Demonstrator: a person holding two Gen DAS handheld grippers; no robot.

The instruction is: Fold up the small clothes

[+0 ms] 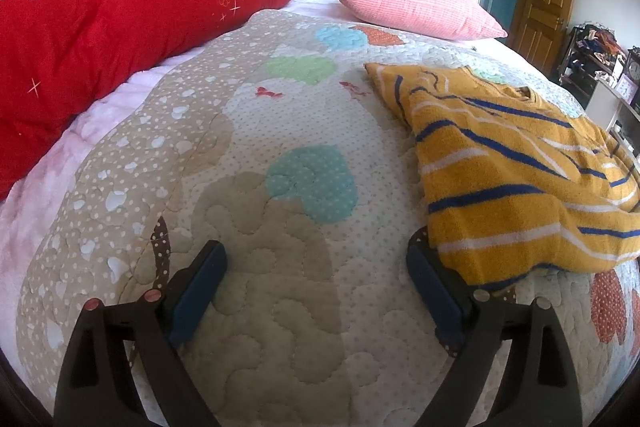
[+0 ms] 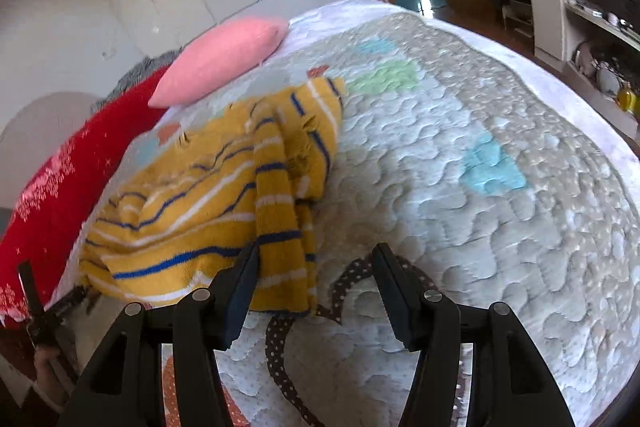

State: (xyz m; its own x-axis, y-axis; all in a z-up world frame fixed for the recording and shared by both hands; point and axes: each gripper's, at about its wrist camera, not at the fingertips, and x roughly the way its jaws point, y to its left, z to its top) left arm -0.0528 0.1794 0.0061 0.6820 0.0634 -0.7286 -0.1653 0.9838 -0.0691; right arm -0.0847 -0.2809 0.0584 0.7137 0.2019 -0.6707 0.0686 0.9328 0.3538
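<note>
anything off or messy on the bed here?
Only the yellow striped sweater: it lies rumpled on the quilt, with one sleeve thrown across the body rather than flat. No damage or spills show. Both the left hand-held gripper and right hand-held gripper are open, holding nothing.

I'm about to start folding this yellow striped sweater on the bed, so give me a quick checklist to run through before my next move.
1. Left claw open and empty: ok.
2. Right claw open and empty: ok.
3. Yellow striped sweater lying flat: not ok; it is rumpled, one part draped over the body.
4. Right claw lined up on the sweater's near edge: ok; the edge lies between its fingers.
5. Left claw lined up on the sweater: not ok; only its right finger is beside the hem.
6. Room on the quilt around the sweater: ok; pink pillow and red comforter lie apart from it.
</note>
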